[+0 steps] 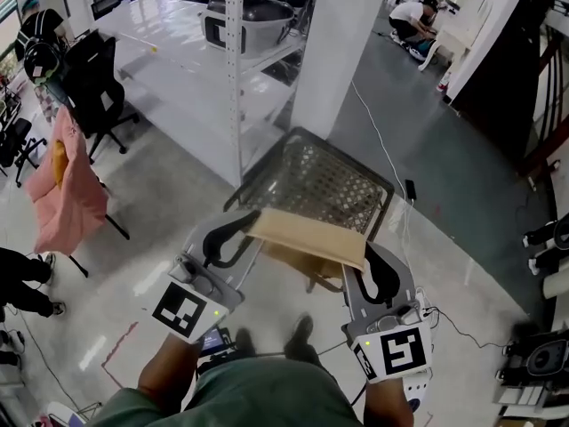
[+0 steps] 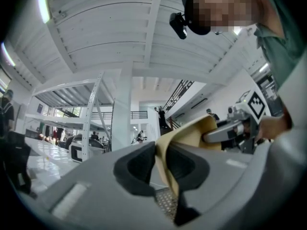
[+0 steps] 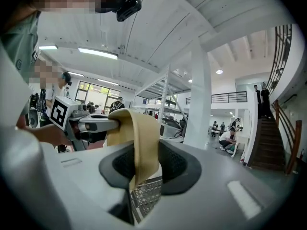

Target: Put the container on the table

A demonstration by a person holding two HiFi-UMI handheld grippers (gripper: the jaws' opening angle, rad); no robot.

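Container (image 1: 324, 185) rim pinched between left gripper (image 1: 252, 227), right gripper (image 1: 364, 258) jaws.

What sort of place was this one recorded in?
Probably a big open workshop or lab hall: tall white metal shelving racks, a glossy floor with office chairs, and a staircase up to a railed mezzanine.

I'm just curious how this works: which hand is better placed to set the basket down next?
Neither alone. The left gripper and right gripper each clamp one end of the tan band on the basket, so both should probably lower it together.
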